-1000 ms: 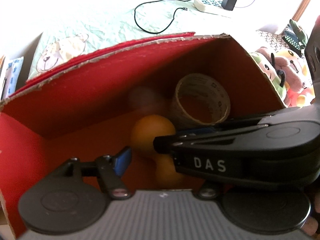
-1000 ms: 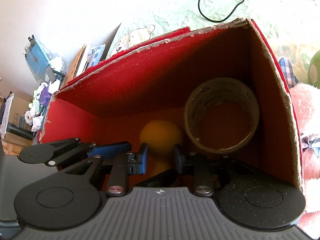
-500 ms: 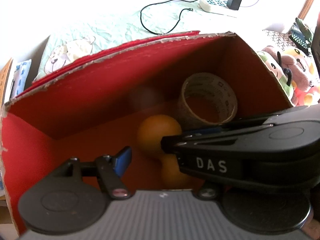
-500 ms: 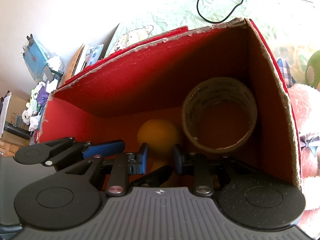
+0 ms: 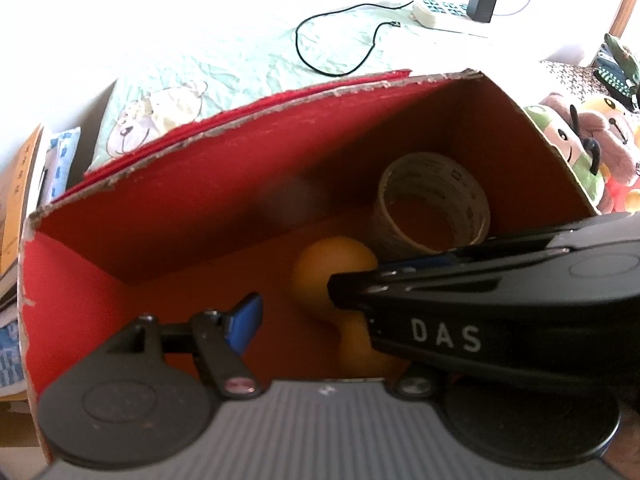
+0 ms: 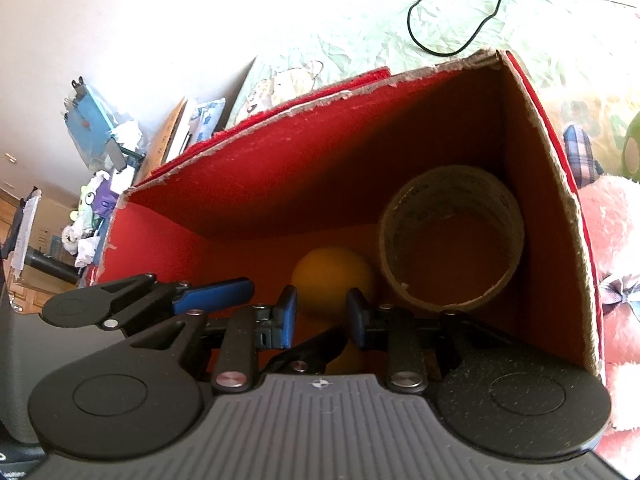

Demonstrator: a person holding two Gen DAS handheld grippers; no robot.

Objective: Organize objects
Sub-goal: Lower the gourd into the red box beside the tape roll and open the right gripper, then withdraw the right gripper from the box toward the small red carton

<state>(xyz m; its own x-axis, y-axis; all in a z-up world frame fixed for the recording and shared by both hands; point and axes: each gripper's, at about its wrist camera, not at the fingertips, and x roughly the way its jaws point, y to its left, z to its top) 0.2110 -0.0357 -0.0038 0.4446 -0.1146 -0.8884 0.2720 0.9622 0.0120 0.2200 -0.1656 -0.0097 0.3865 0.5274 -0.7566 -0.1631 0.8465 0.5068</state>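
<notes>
Inside the red box, an orange ball (light, smooth, best pinched across its middle) rests left of a tape roll, between the right gripper's part-open, empty fingers.

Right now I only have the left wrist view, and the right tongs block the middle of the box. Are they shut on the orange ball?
Observer: The right wrist view shows a gap between the pads of the right tongs, and the orange ball shows through it. I cannot tell whether they press on it.
Operator: Is anything inside the tape roll?
Observer: No. The whole rim of the tape roll shows, and only the floor of the red box is inside it.
</notes>
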